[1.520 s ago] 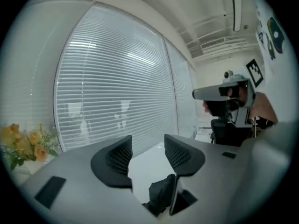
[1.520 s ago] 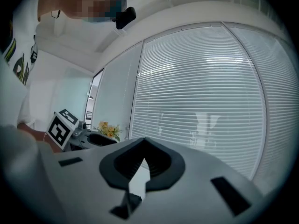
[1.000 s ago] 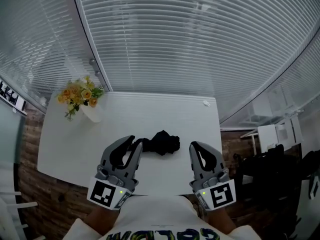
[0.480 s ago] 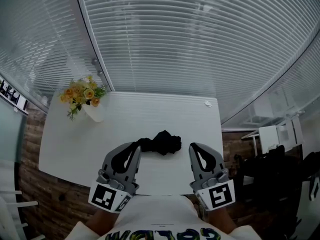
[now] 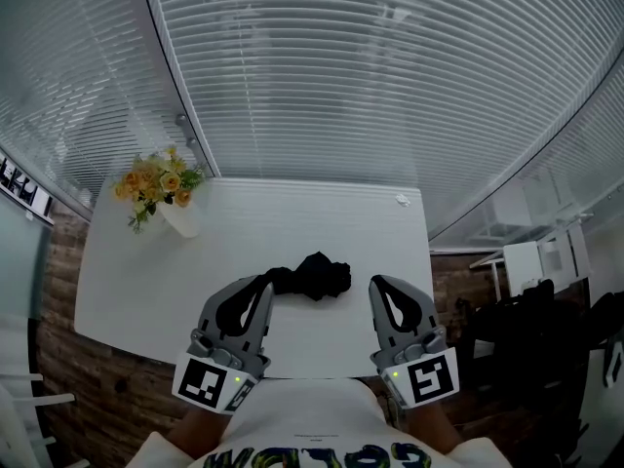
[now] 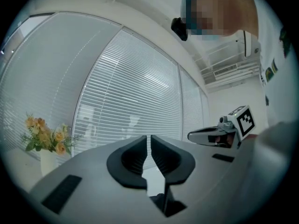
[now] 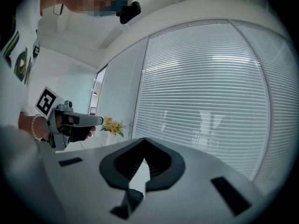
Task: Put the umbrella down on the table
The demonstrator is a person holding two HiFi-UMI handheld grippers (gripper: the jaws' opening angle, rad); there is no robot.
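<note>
A black folded umbrella [image 5: 317, 277] lies crumpled on the white table [image 5: 292, 217], near its front edge. My left gripper [image 5: 266, 288] points at the umbrella's left end from just in front of it. Its jaws are shut, and the left gripper view [image 6: 150, 139] shows nothing between them. My right gripper [image 5: 378, 288] hovers to the right of the umbrella, apart from it. Its jaws meet at the tips in the right gripper view [image 7: 142, 141], and they are empty. Each gripper shows in the other's view: the right gripper [image 6: 191, 136] and the left gripper [image 7: 99, 120].
A white vase of yellow flowers [image 5: 161, 188] stands at the table's far left corner. A small white object [image 5: 402, 201] sits at the far right corner. Window blinds [image 5: 370, 76] run behind the table. Dark furniture [image 5: 526, 320] stands to the right.
The left gripper's jaws, slightly apart a second ago at the umbrella's left end, have closed. The umbrella and the right gripper have not moved.
</note>
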